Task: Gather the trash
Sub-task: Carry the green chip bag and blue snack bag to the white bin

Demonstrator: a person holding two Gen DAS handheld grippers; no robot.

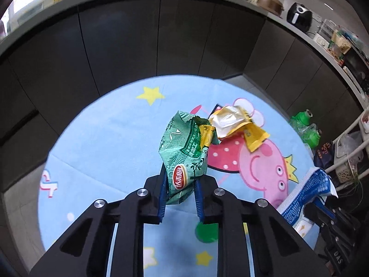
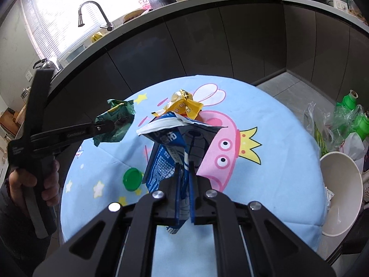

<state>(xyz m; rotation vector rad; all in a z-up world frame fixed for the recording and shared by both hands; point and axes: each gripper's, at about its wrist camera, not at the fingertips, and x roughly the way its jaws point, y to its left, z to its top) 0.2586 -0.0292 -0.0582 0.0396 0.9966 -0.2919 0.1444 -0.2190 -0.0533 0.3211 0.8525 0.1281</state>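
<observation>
Presently, step in hand: both wrappers were lifted off the tablecloth (image 2: 265,106) and, by judgement, awaited carriage to a bin; no bin was identifiable in either view.
Left gripper (image 1: 180,198): jaws were clamped on the green wrapper (image 1: 184,157), pinching its lower end; the bag stood above the fingers, clear of the cloth.
Right gripper (image 2: 183,198): jaws were clamped on the blue wrapper (image 2: 175,147), gripping its narrow lower part, with the torn mouth fanned out above.
Yellow wrapper (image 1: 239,127): lay crumpled on the tablecloth, beyond the green wrapper and just to its right; whether the two touched could not be told.
Green cap (image 2: 132,180): rested on the tablecloth, left of the blue wrapper and nearer the camera than the yellow wrapper.
White bowl (image 2: 339,191): sat at the tablecloth's right edge, well apart from the yellow wrapper.
Technique: keep both clamps firm during transport, since thin film slips readily; carry each bag mouth-up so crumbs stay inside; release only over the receptacle.
Remaining, by judgement: yellow wrapper and green cap.
</observation>
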